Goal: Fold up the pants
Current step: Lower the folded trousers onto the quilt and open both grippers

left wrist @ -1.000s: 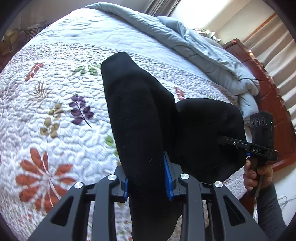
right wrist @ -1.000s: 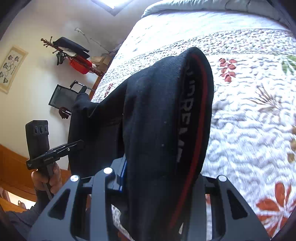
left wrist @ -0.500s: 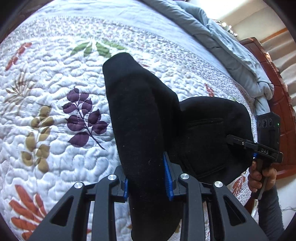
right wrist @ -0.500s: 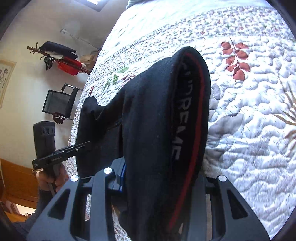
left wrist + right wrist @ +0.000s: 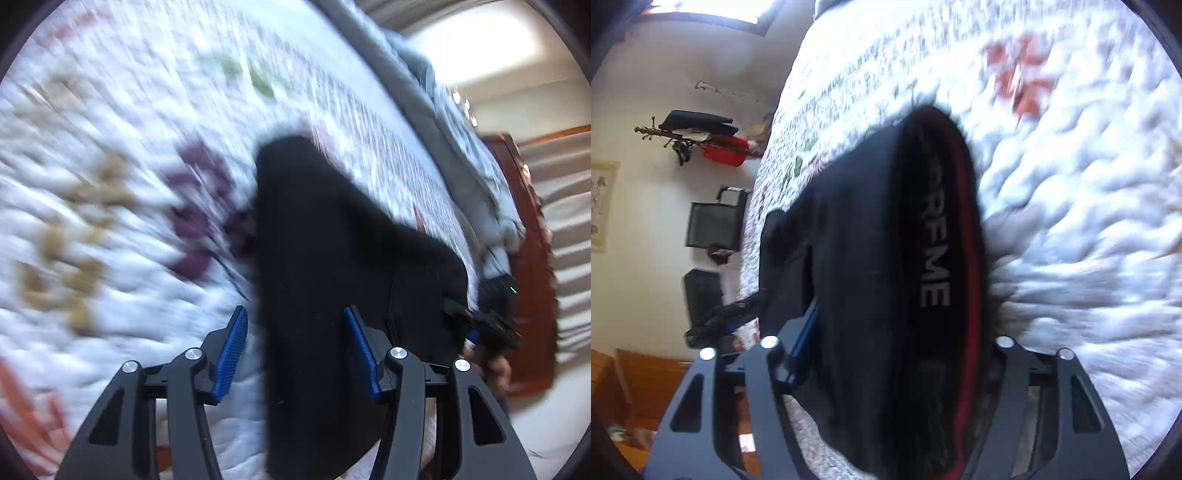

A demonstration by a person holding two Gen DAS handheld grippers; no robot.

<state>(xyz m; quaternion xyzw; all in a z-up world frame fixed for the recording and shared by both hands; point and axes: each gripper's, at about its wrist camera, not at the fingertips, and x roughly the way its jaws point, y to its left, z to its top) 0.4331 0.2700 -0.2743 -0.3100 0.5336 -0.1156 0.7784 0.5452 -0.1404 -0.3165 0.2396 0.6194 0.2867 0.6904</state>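
So the big change: the left gripper (image 5: pixel 295 347) has let go. Half a second back its blue pads were pinched tight on the black pants (image 5: pixel 317 280); now they stand wide, with a visible gap on the 9 o'clock side, and the fabric just runs between them, maybe brushing the right pad. Everything's motion-blurred too, so both hands are on the move.

The right gripper (image 5: pixel 890 354) is harder to read. The pants' waistband (image 5: pixel 938 236), the bit with the red stripe and lettering, fills the space between its fingers, and the right-hand one is buried behind cloth, so I can't tell whether it's clamped or already loosening.

The pants lie bunched over the flowered quilt (image 5: pixel 110 184), stretching toward 12 o'clock in both views, with the other gripper at 3 o'clock in the left view.

My read: this fold has been laid down and the release is underway; smoothing or another fold probably comes next.
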